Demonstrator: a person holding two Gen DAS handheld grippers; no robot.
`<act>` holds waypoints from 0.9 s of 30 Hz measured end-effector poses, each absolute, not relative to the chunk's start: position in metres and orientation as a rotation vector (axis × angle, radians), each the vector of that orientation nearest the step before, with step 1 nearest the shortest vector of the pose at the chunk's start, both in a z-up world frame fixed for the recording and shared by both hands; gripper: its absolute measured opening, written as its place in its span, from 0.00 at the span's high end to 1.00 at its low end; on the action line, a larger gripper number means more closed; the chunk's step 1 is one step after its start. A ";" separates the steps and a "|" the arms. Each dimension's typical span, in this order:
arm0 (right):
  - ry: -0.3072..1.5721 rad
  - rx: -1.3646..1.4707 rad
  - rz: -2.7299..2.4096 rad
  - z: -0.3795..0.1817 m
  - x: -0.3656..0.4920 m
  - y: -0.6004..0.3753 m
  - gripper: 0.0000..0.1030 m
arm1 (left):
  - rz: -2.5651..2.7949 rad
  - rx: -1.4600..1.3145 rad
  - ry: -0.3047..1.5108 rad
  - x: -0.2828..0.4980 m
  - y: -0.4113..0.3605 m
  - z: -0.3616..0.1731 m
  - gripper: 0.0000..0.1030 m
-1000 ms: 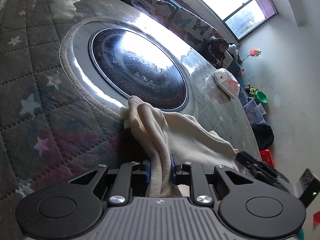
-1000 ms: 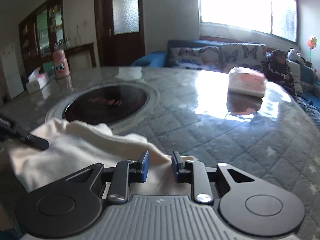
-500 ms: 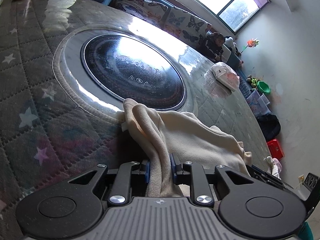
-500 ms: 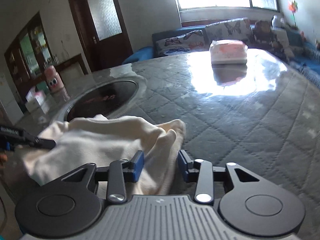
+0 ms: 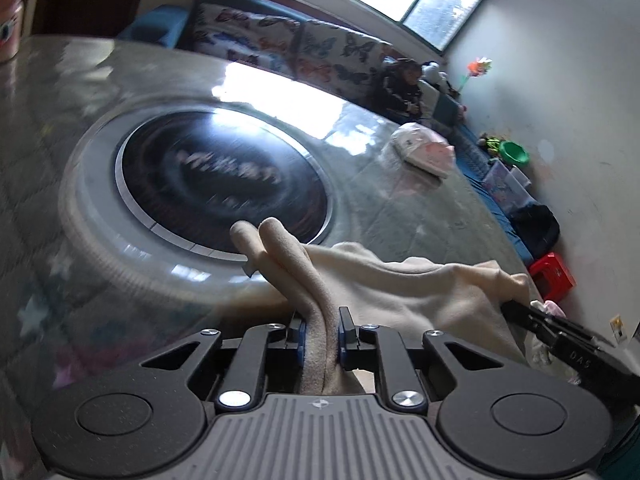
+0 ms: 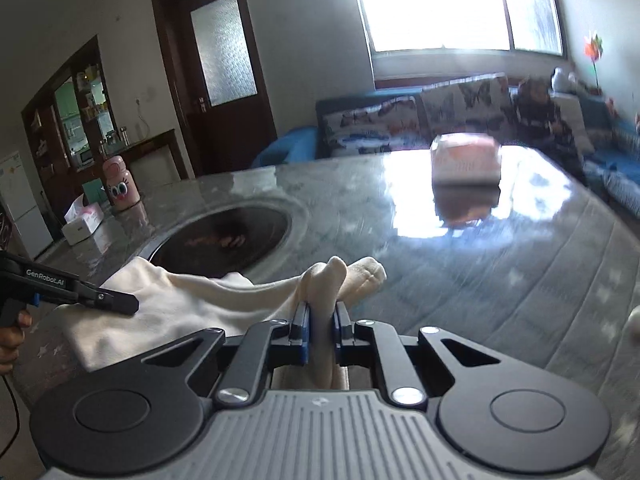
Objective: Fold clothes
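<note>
Gripping the cloth (image 5: 384,280) at both ends, I have my left claw (image 5: 320,334) clamped on one bunched edge and my right claw (image 6: 320,330) clamped on the other; both have just been closing, and the fabric sits pinched between the pads of each. The cloth is cream, thick and fleecy, and it hangs slack between the claws over the near part of the table (image 6: 520,264), with its far fold lying against the rim of the dark hob (image 5: 224,184) set into the top. I judge it light and very soft: it will sag and drape, not hold a line, so the hold should stay on the edges, near the corners, where the layers bunch and give the pads something to bite. It looks grippy enough not to slide out. The table cover is glossy and may let the cloth slip as I lay it down. Open room lies to the right and ahead, across the quilted top; the pink pack (image 6: 466,160) stands well apart at the far side, and the hob's raised ring is the one edge that could catch a dragged hem.
</note>
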State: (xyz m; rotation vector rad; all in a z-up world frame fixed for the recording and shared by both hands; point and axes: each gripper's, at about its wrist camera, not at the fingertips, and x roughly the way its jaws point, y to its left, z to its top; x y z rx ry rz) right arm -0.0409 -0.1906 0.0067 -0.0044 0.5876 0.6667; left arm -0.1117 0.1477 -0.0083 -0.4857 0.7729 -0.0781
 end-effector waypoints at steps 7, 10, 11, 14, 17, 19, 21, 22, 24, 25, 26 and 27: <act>0.543 -0.060 0.610 0.033 -0.017 -0.205 0.96 | -0.124 -0.429 0.759 -0.067 0.121 0.006 0.85; 0.565 -0.046 0.588 0.031 -0.004 -0.213 0.96 | -0.131 -0.409 0.767 -0.052 0.110 0.006 0.85; 0.575 -0.040 0.583 0.029 -0.001 -0.215 0.95 | -0.130 -0.401 0.772 -0.049 0.108 0.005 0.85; 0.606 -0.041 0.579 0.013 0.003 -0.220 0.90 | -0.120 -0.392 0.791 -0.047 0.109 -0.001 0.85; 0.641 -0.013 0.566 -0.004 0.008 -0.225 0.72 | -0.094 -0.412 0.819 -0.048 0.119 -0.011 0.85; 0.670 0.011 0.561 -0.017 0.014 -0.228 0.65 | -0.081 -0.421 0.833 -0.048 0.125 -0.016 0.85; 0.686 0.026 0.552 -0.025 0.016 -0.229 0.65 | -0.069 -0.424 0.848 -0.049 0.129 -0.021 0.85; 0.691 0.034 0.538 -0.029 0.018 -0.229 0.62 | -0.068 -0.424 0.852 -0.049 0.130 -0.024 0.85; 0.697 0.069 0.523 -0.035 0.021 -0.232 0.60 | -0.068 -0.424 0.858 -0.049 0.132 -0.027 0.85; 0.707 0.098 0.527 -0.038 0.024 -0.234 0.60 | -0.068 -0.423 0.859 -0.048 0.132 -0.028 0.85; 0.713 0.121 0.532 -0.039 0.026 -0.235 0.61 | -0.069 -0.422 0.861 -0.048 0.132 -0.029 0.84; 0.715 0.131 0.537 -0.040 0.027 -0.234 0.62 | -0.069 -0.419 0.862 -0.047 0.131 -0.029 0.84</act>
